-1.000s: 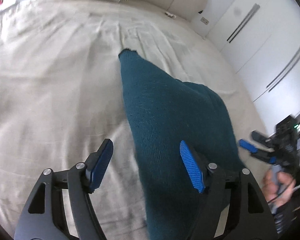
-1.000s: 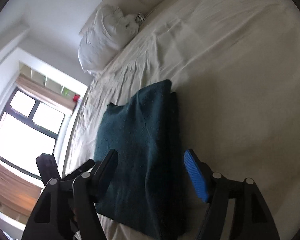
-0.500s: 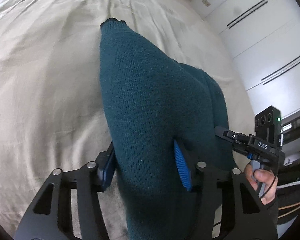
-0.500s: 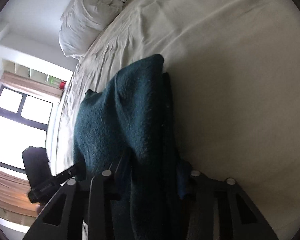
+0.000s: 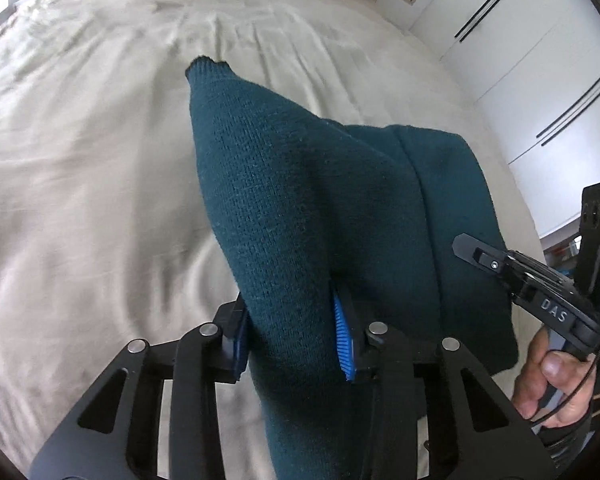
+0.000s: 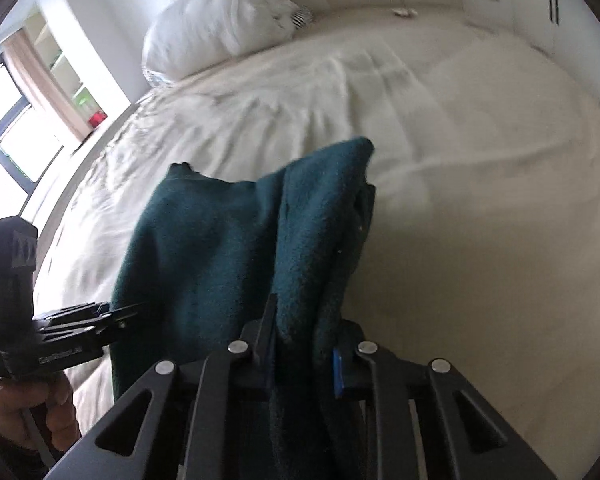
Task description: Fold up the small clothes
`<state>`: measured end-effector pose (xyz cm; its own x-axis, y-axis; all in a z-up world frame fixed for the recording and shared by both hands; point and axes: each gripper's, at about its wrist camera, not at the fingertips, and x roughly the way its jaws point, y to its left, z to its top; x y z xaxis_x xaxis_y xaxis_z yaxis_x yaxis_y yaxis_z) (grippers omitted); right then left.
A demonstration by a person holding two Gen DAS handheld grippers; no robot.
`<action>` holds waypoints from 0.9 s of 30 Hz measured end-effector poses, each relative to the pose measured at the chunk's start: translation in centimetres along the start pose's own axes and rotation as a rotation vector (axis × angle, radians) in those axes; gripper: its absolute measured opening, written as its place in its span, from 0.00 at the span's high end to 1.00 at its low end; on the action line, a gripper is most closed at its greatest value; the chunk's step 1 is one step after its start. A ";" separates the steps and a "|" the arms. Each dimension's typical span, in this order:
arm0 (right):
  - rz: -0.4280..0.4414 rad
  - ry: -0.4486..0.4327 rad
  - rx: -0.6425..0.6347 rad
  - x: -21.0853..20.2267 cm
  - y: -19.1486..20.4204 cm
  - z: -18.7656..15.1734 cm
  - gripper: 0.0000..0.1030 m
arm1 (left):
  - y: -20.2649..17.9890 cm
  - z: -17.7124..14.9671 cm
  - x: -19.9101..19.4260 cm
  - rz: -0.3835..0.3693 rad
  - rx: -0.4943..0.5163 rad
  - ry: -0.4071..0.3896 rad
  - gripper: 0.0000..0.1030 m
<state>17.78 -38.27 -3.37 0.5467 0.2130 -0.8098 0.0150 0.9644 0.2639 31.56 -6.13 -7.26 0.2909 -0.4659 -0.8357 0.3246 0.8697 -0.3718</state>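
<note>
Big and pale, the bed (image 5: 100, 200) fills most of both views, and its cream sheet has soft wrinkles in it. White closet doors (image 5: 540, 60) with thin dark lines stand at the upper right of the left wrist view. In the right wrist view a window (image 6: 4, 120) shines at the left edge, and a puffy white pillow (image 6: 220, 12) sits at the top, at the head of the bed.

Next comes the dark green knit sweater (image 5: 320, 220). It sits in the middle of both views, on the bed, with its near edge lifted up off the sheet. One narrow end with a ribbed rim points to the top of the left wrist view. It looks folded over, with one layer on top of another.

The left tongs (image 5: 296, 332) are at the bottom middle of the left wrist view. They have just been closing, and their blue pads pinch a thick bunch of the sweater. The right tongs (image 6: 304, 356) are at the bottom middle of the right wrist view. They too have just been closing, and they pinch the sweater's edge tight between their pads.

A person's hand (image 5: 548, 384) holds the right tongs' handle at the lower right of the left wrist view. The other hand (image 6: 32, 412) shows at the lower left of the right wrist view.
</note>
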 end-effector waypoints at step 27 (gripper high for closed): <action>0.249 0.114 0.133 3.5 11.4 -14.3 0.54 | 12.1 -16.2 -10.3 0.217 0.039 -0.145 0.52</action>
<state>7.96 -24.31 -10.70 0.4499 0.4639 -0.7631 0.0060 0.8529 0.5220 17.96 11.84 -9.68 0.4821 -0.2904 -0.8266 0.2743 0.9461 -0.1724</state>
